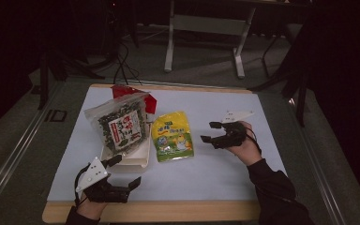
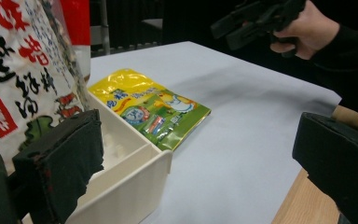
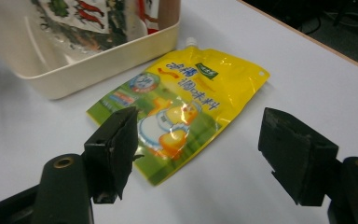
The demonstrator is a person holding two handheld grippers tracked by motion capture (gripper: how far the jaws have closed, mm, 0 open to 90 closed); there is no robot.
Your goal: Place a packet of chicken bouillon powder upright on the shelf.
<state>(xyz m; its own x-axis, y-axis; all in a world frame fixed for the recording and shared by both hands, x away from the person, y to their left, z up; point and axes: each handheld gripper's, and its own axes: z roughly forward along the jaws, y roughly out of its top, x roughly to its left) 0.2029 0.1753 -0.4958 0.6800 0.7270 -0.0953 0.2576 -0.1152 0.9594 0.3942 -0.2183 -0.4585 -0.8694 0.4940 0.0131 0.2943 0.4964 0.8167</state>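
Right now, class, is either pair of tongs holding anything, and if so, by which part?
Nothing is held. The right tongs stand open above the yellow pouch, not touching it. The left tongs are open beside the cream box, empty.

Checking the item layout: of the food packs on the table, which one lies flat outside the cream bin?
The yellow spouted pouch. It lies flat on the white table cover beside the cream bin, whereas the dark seaweed bag stands propped in that bin.
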